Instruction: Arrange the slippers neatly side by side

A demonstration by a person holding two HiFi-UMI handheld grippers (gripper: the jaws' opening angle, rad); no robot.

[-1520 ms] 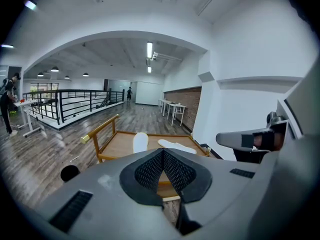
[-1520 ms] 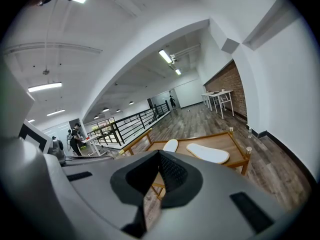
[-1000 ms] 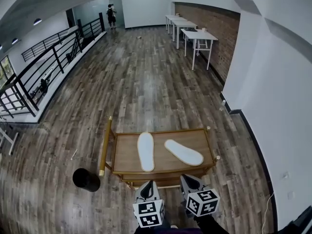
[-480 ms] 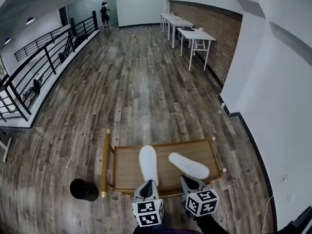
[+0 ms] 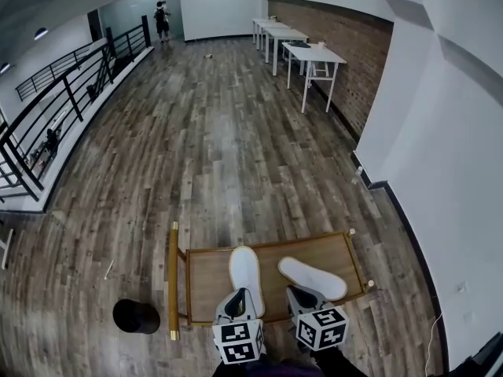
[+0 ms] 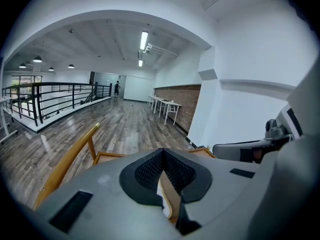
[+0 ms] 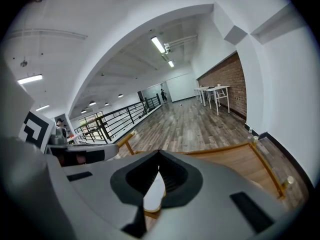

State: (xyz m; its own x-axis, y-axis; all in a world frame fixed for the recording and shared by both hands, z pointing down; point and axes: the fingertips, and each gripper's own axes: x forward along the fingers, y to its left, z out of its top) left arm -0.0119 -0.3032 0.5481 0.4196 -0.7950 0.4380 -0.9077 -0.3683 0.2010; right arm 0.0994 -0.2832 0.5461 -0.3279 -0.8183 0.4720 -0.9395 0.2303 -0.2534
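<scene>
**Closed grippers poised at the table's near edge, slippers not yet aligned**

Two white slippers lie flat on a low wooden table (image 5: 206, 277). The left slipper (image 5: 246, 270) points straight away from the person. The right slipper (image 5: 313, 278) lies at a slant, its far end swung out to the right, so the pair sits apart and not parallel.

The left gripper (image 5: 239, 297) has its jaws together with nothing held. In the head view its tip overlaps the near end of the left slipper, but whether it touches cannot be told. The right gripper (image 5: 299, 295) is likewise closed and empty, its tip just at the near end of the right slipper. Each gripper view shows a sliver of white slipper past the closed jaws.

A black round stool (image 5: 136, 316) stands on the floor left of the table.
</scene>
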